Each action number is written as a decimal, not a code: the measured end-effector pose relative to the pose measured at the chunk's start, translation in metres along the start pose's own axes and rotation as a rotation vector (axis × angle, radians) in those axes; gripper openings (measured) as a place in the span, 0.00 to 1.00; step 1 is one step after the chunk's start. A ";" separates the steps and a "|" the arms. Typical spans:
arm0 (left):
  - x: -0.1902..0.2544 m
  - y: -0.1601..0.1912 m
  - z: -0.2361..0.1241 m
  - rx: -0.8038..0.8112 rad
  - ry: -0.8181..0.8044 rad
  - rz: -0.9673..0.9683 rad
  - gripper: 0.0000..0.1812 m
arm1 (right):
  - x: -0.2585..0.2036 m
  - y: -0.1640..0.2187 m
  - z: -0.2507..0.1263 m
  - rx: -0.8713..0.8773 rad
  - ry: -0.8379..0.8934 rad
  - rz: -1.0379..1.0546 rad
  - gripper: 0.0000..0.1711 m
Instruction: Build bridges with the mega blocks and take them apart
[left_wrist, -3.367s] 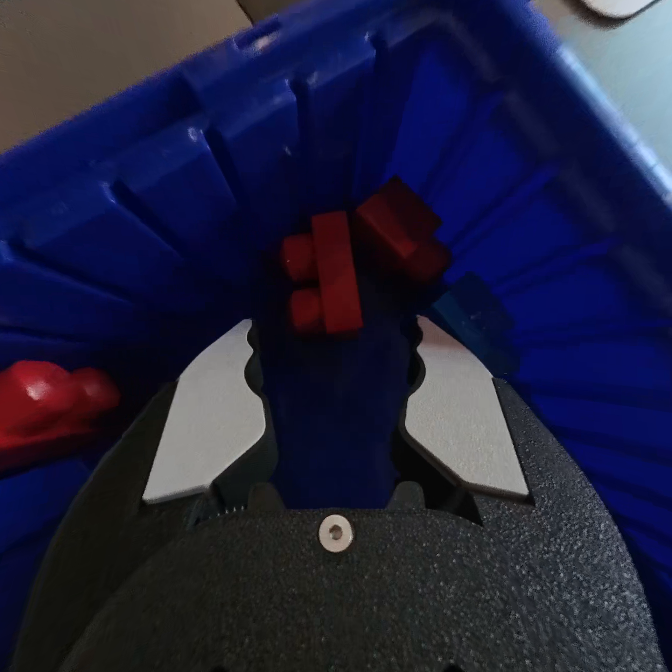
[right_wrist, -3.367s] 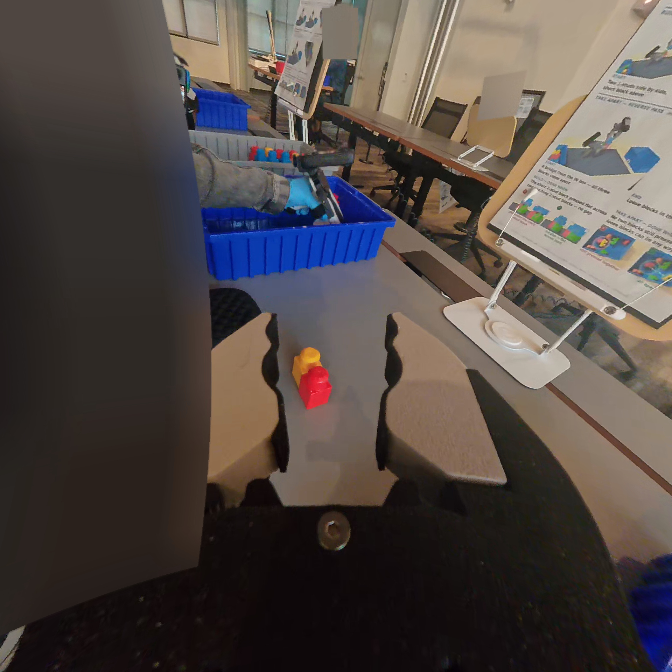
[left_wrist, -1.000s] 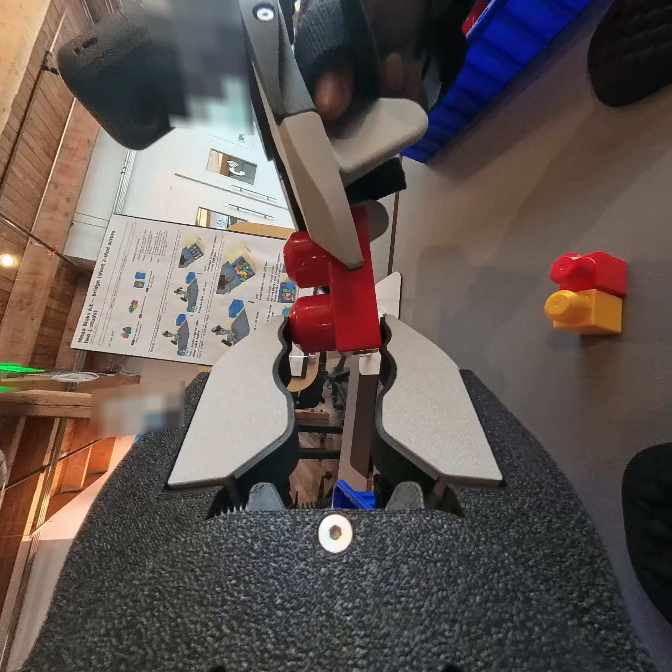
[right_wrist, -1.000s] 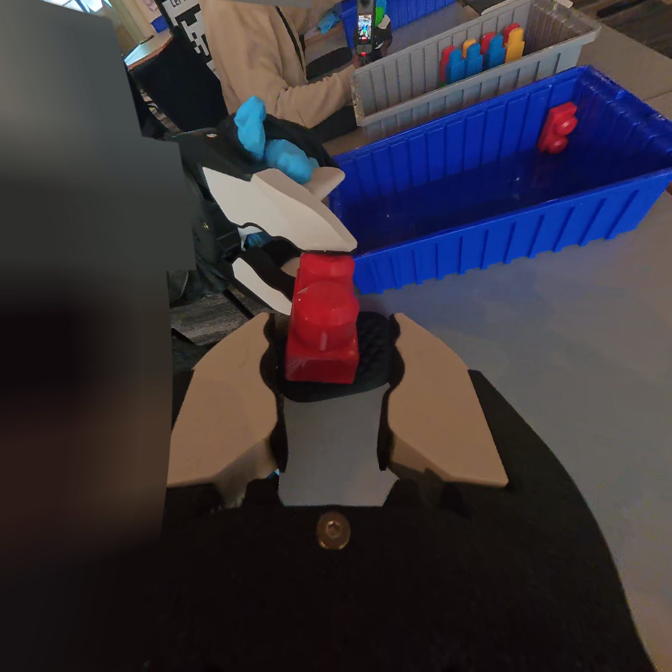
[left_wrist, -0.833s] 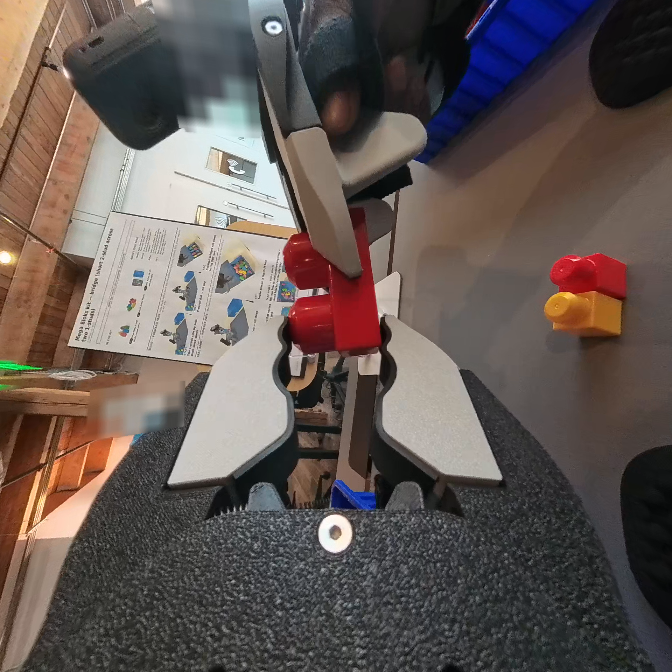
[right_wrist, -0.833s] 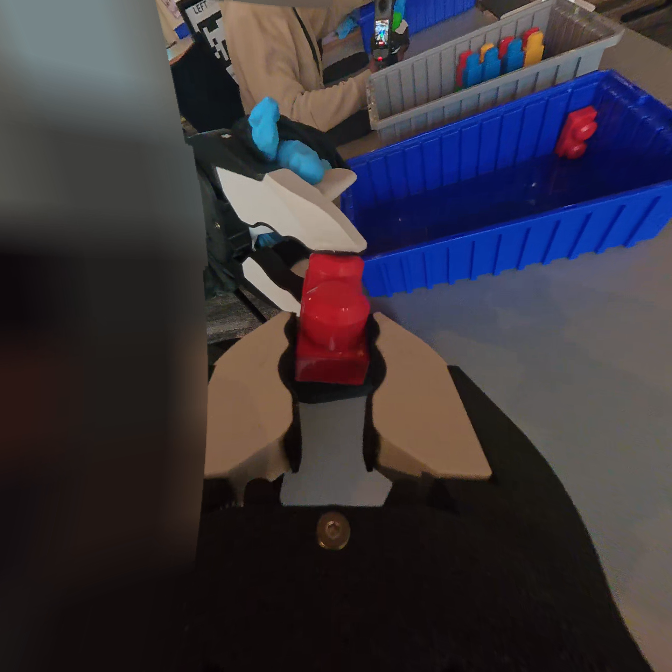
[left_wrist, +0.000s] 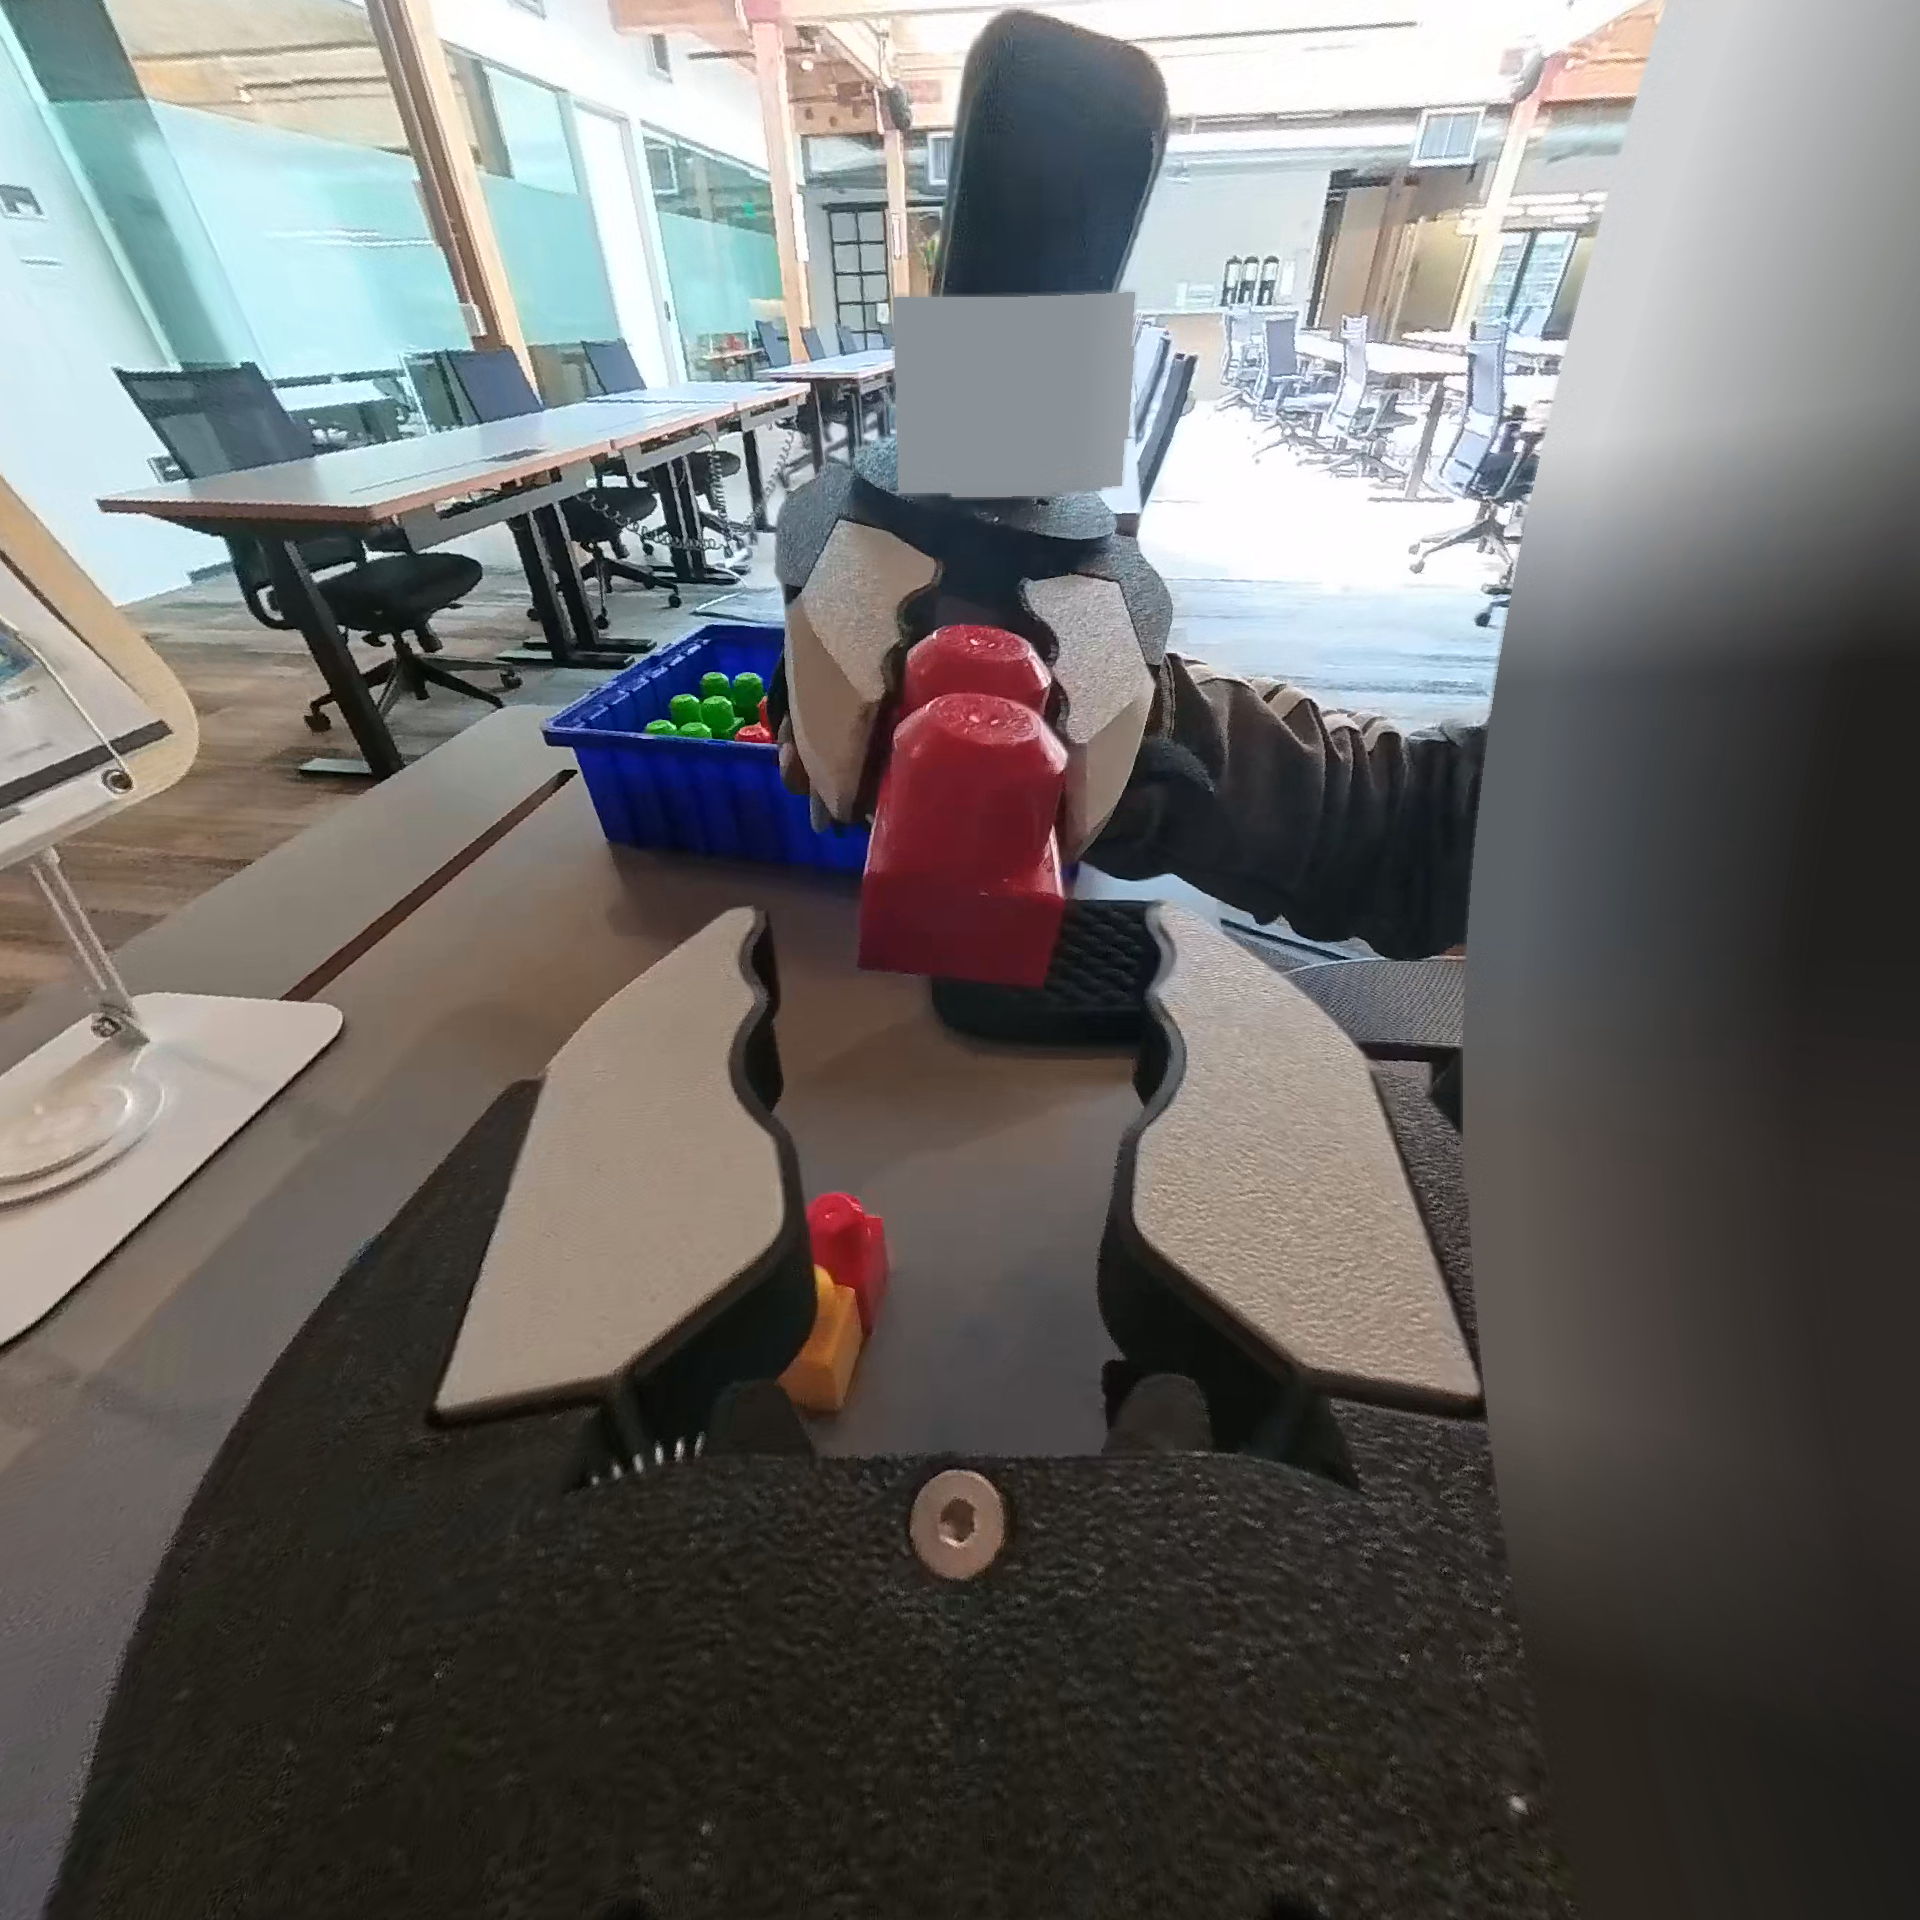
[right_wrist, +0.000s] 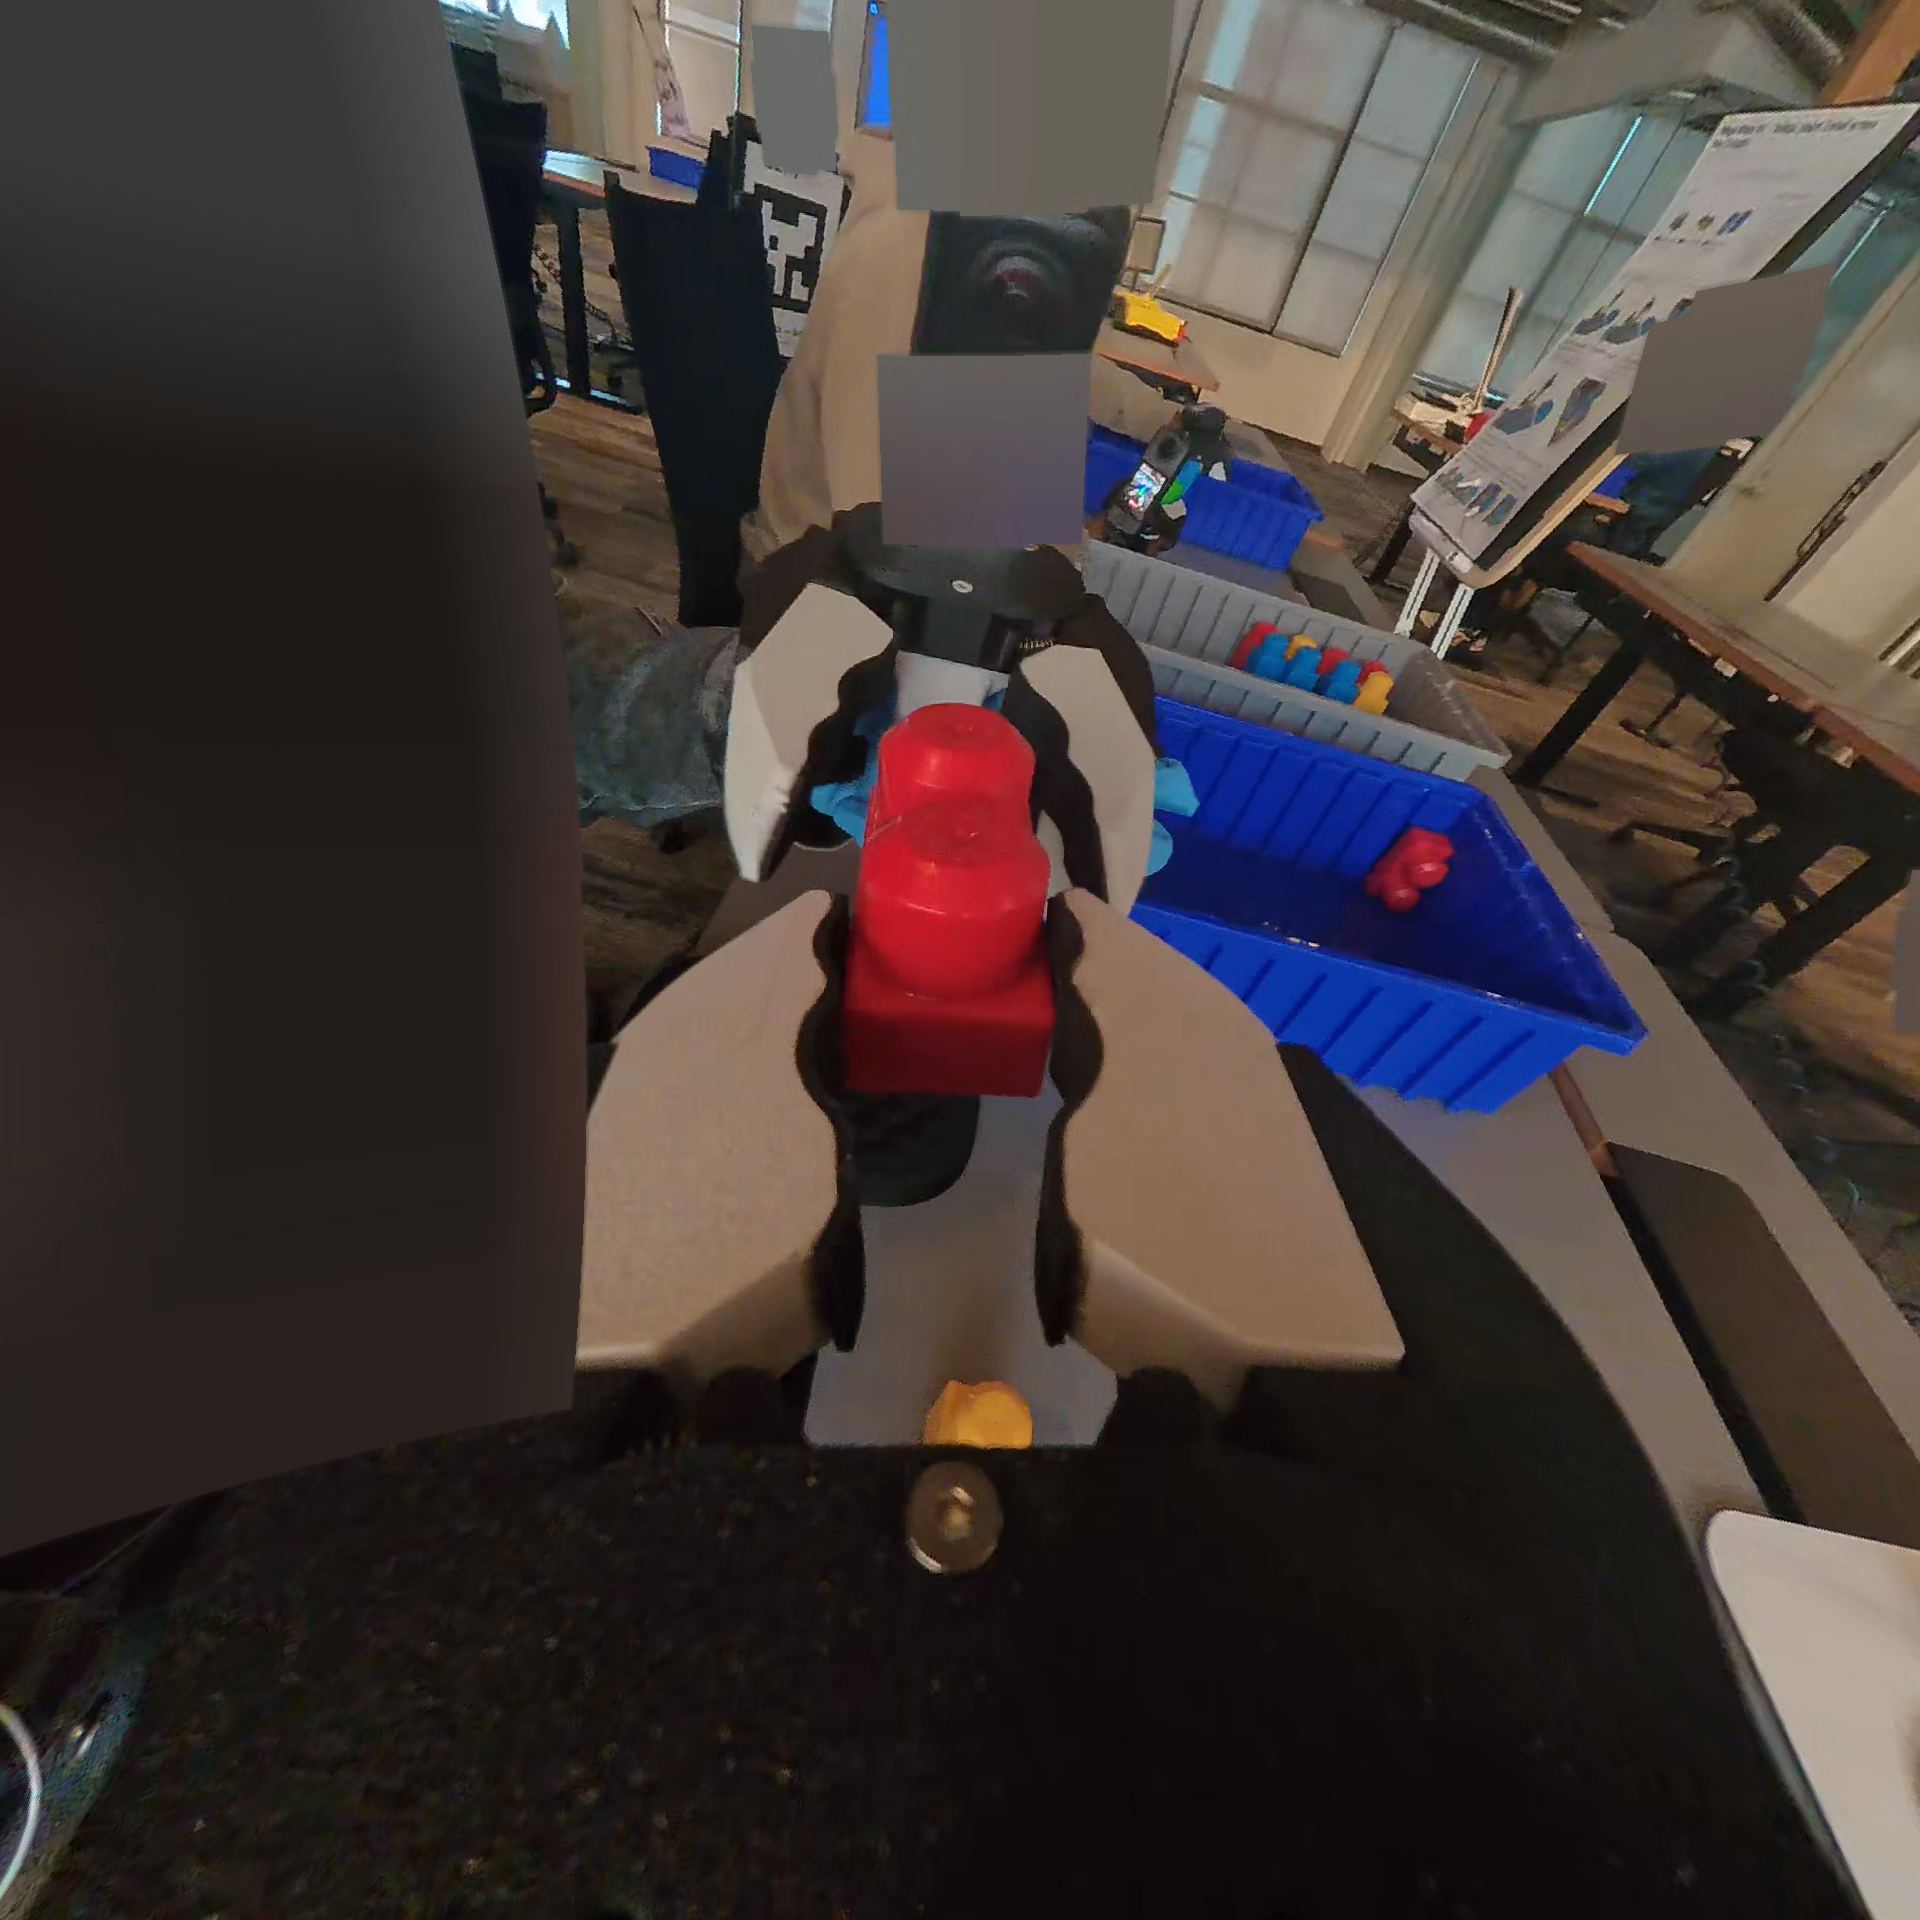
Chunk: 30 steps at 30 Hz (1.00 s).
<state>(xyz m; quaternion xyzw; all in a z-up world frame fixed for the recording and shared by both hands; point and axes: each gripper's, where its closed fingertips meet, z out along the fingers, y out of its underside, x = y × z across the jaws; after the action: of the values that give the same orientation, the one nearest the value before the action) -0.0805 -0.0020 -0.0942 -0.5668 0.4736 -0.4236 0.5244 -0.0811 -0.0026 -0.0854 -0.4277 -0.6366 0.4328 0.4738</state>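
Left wrist view: the left gripper (left_wrist: 961, 1039) hangs over the grey table (left_wrist: 436, 831) with its jaws spread wide and nothing between them. Just beyond its fingertips the two-stud red block (left_wrist: 961, 831) is held in the air, pinched by the right gripper (left_wrist: 971, 717), which faces this camera; a dark sleeve (left_wrist: 1288, 810) reaches in from the right behind it. Down on the table, seen between the spread fingers, a small red block (left_wrist: 850, 1247) sits side by side with a small yellow block (left_wrist: 826, 1351), touching it. A blue bin (left_wrist: 686, 800) with green blocks (left_wrist: 712, 712) in it stands farther back. In the right wrist view the right gripper (right_wrist: 945, 997) is pressed against both sides of the red block (right_wrist: 945, 935), studs up, and the left gripper (right_wrist: 935, 831) stands open just behind it. The yellow block (right_wrist: 977, 1415) peeps out low between the fingers. To the right a blue bin (right_wrist: 1382, 997) holds one red block (right_wrist: 1408, 868).
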 end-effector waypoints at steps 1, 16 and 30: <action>0.000 -0.001 0.000 0.010 -0.001 0.006 0.34 | 0.000 0.000 0.000 -0.001 -0.002 0.006 0.21; -0.001 -0.002 0.000 0.035 -0.008 0.053 0.19 | 0.002 0.005 0.003 0.009 -0.012 0.055 0.21; -0.005 0.017 0.006 -0.029 -0.047 0.035 0.19 | 0.010 0.025 -0.019 -0.927 -0.138 0.122 0.36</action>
<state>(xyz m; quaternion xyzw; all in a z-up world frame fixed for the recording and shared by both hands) -0.0774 0.0037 -0.1118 -0.5758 0.4771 -0.3938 0.5345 -0.0612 0.0166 -0.1036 -0.6009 -0.7665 0.1572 0.1633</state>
